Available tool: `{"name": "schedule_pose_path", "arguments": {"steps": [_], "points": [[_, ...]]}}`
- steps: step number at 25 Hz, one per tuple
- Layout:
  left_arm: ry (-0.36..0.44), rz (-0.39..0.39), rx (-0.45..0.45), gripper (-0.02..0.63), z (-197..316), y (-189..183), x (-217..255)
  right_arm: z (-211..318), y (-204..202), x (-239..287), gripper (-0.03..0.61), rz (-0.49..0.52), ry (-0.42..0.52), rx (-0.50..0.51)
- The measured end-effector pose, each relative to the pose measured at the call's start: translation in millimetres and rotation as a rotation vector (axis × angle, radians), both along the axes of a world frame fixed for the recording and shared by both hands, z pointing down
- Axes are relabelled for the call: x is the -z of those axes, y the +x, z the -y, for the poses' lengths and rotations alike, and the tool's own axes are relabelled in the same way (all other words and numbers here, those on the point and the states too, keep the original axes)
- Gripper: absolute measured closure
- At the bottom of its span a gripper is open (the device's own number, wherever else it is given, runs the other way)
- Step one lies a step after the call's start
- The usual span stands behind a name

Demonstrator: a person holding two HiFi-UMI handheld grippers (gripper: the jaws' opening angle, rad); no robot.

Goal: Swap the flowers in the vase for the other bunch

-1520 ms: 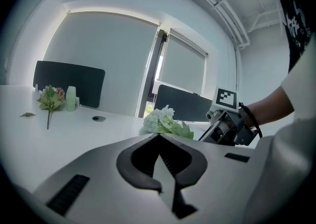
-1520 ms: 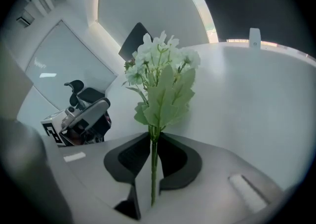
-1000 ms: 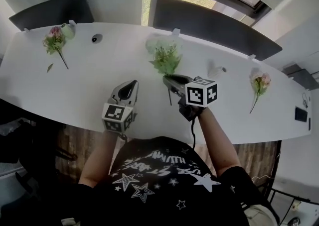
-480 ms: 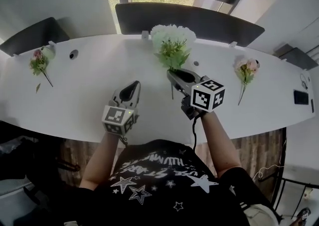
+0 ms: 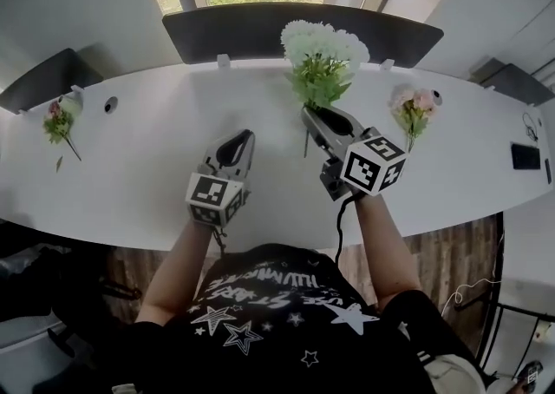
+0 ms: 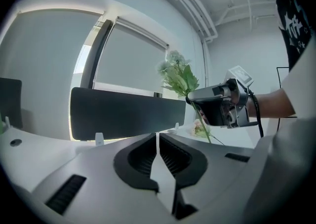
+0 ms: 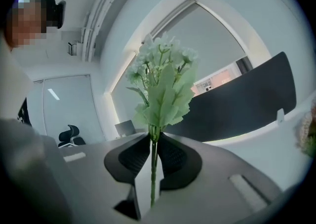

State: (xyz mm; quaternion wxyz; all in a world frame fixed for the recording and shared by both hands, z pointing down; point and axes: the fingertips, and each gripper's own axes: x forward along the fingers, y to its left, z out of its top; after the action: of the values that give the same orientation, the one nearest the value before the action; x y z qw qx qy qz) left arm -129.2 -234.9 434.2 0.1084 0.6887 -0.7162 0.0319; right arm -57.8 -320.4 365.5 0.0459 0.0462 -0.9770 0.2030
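Note:
My right gripper [image 5: 309, 112] is shut on the thin stem of a white-and-green flower bunch [image 5: 323, 58] and holds it upright above the white table [image 5: 147, 167]. In the right gripper view the stem [image 7: 153, 159] runs up between the jaws to the blooms [image 7: 163, 85]. A pink bunch [image 5: 412, 110] lies on the table just right of that gripper. My left gripper [image 5: 244, 137] hovers over the table's middle, shut and empty; its jaws [image 6: 158, 136] meet. A second pink bunch [image 5: 58, 121] lies at the far left beside a pale object [image 5: 71, 104].
Dark screens [image 5: 295, 32] stand along the table's far edge under a window. A black phone [image 5: 525, 156] lies at the far right, and a round cable port [image 5: 110, 104] sits at the left. My body is against the near edge.
Both grippers have moved right along the table and a little up. The white bunch went with the right gripper, and the right-hand pink bunch now lies much nearer to it.

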Motion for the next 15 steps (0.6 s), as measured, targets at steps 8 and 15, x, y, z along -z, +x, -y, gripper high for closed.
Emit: {"name": "schedule_pose_path", "arguments": {"steps": [8, 15], "points": [[-0.016, -0.018, -0.118, 0.495, 48, 54, -10, 44, 41, 8, 0.528, 0.038, 0.000, -0.053], [-0.028, 0.044, -0.102, 0.328, 81, 73, -24, 74, 56, 6, 0.528, 0.048, -0.006, -0.055]]}}
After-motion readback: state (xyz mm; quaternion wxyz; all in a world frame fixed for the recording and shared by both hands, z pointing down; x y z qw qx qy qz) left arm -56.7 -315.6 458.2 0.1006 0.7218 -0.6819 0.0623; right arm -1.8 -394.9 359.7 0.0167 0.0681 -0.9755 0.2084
